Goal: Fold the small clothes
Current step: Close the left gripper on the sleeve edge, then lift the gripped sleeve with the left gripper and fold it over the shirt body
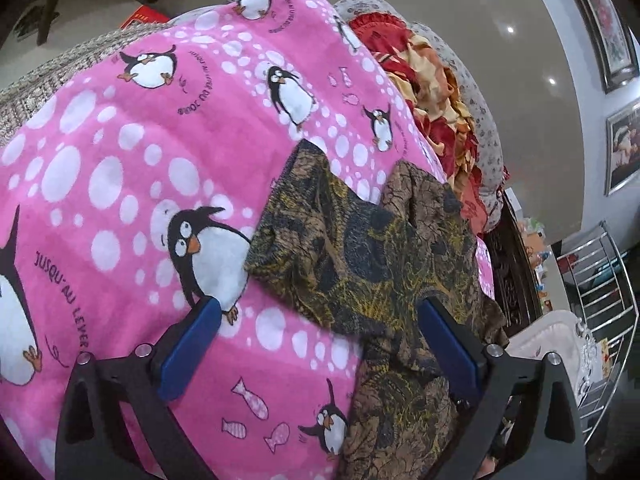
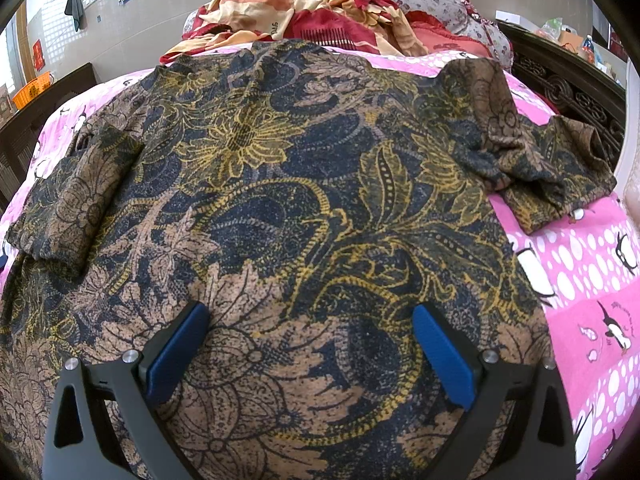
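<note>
Shirt [image 2: 280, 200] laid flat on blanket [image 2: 580, 280]; left gripper [image 1: 318, 322] and right gripper [image 2: 312, 330] spread, empty. Sleeve [image 2: 540, 160] near blanket's right edge judged next to be pinched, folded inward.

I get even, soft indoor light on both feeds, with no hard shadows on the bed. In the left wrist view, three small ceiling lights [image 1: 510, 29] glare as white spots on the glossy ceiling. Both pictures bend strongly: the pink blanket [image 1: 132, 168] bulges like a dome, and black vignette fills the corners. The patterned shirt [image 2: 280, 184] looks sharp at centre. Toward the edges things smear, and the shelf clutter past the bed's right edge is too blurred to read.
</note>
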The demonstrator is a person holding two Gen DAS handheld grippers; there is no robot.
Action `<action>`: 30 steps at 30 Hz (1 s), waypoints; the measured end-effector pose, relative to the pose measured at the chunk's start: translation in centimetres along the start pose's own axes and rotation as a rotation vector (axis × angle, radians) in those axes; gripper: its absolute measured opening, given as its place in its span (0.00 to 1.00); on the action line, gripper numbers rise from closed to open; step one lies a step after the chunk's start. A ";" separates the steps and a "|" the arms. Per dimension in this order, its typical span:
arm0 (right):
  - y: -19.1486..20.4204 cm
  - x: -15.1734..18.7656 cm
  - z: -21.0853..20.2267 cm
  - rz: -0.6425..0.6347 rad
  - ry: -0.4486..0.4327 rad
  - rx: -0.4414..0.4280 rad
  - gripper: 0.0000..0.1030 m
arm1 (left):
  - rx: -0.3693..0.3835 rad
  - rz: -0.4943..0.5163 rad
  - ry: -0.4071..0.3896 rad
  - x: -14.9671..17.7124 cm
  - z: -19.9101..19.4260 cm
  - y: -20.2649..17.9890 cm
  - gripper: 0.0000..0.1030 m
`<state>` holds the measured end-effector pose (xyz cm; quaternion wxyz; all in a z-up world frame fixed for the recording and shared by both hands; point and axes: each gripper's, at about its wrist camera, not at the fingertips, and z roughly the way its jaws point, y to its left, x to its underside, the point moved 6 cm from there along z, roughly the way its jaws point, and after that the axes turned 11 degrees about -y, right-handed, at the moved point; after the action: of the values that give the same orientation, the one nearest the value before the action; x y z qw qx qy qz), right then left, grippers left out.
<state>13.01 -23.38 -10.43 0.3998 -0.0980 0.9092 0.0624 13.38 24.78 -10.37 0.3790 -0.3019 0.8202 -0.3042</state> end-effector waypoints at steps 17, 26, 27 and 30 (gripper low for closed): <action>0.0 0.0 0.0 -0.002 0.000 0.002 1.00 | 0.088 -0.220 0.006 -2.2 0.6 1.2 0.77; 0.1 0.0 0.0 -0.002 0.001 0.001 1.00 | 0.006 -0.163 0.080 -3.7 3.9 -0.6 0.75; 0.1 0.0 0.0 -0.002 0.001 0.001 1.00 | -0.017 -0.135 0.084 -3.6 3.9 -0.7 0.65; 0.1 0.0 0.0 -0.002 0.001 0.002 1.00 | -0.090 -0.057 0.081 -3.1 3.8 -0.6 0.35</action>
<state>13.06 -23.29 -10.43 0.3996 -0.0987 0.9093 0.0612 18.22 25.67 -10.57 0.3227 -0.3292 0.8387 -0.2899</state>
